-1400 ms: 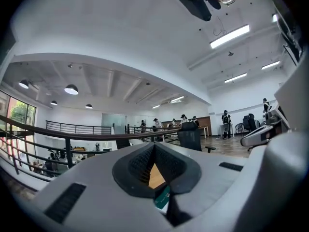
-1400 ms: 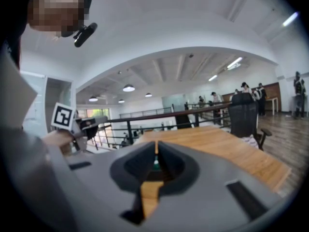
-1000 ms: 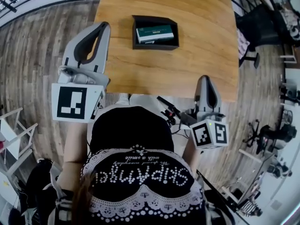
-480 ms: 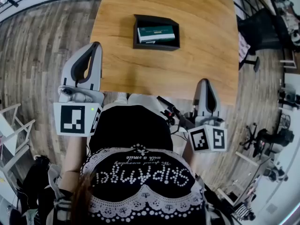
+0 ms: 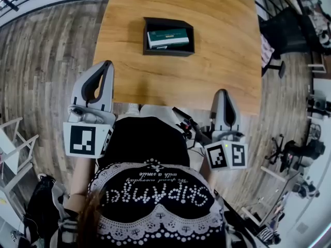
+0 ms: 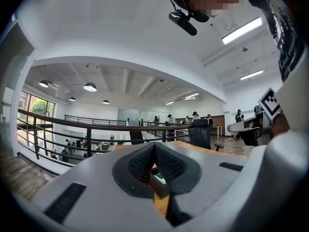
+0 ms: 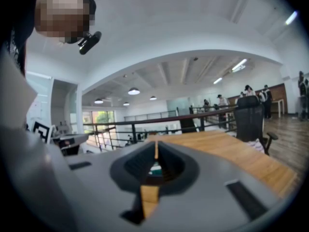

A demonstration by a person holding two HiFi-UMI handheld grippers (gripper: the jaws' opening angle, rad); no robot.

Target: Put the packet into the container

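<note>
In the head view a black open container [image 5: 168,49] stands on the wooden table [image 5: 222,40], with a green and white packet [image 5: 168,37] lying flat inside it. My left gripper [image 5: 107,64] is shut and empty, held at the table's near left edge, well short of the container. My right gripper [image 5: 221,92] is shut and empty at the near right edge. In the left gripper view the jaws [image 6: 153,145] meet, and the container [image 6: 164,187] shows through the gap below them. The right gripper view shows closed jaws [image 7: 156,143] with a bit of the packet [image 7: 154,168] beyond.
A black office chair [image 5: 282,30] stands off the table's right side. A white rack [image 5: 15,143] is on the wood floor at the left. A railing [image 6: 87,129] and distant people at desks show in the gripper views.
My left gripper has pulled back from over the table's left part to its near edge, closer to my body. The right gripper has barely shifted. The packet stays in the container.
</note>
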